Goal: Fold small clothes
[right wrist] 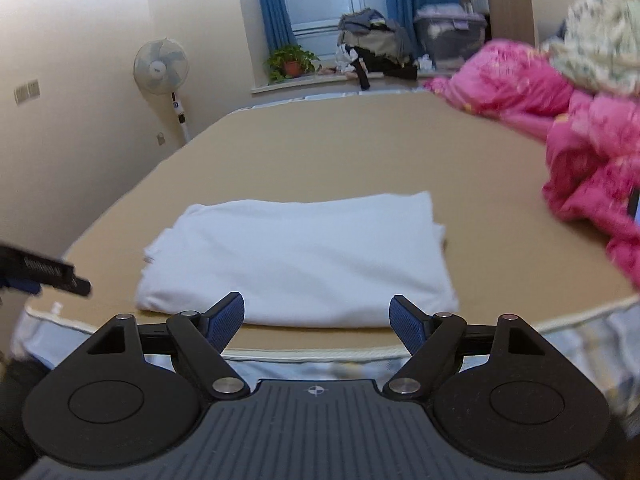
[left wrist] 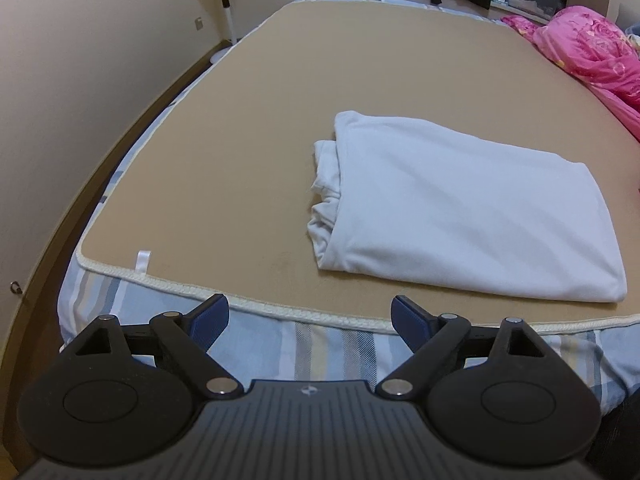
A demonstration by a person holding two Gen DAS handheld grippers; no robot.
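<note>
White garment [left wrist: 460, 208] lies folded flat on tan mat [left wrist: 240, 140], near the front edge; long axis runs across the bed, bunched end at 9 o'clock. Left gripper [left wrist: 310, 320]: jaws spread, nothing between; garment off at 1 o'clock, apart. Right gripper [right wrist: 316, 318]: jaws spread, empty; garment dead ahead at 12, just beyond fingertips; right looks the nearer. Pink quilt [right wrist: 580, 152] at 2 o'clock, well apart.
</note>
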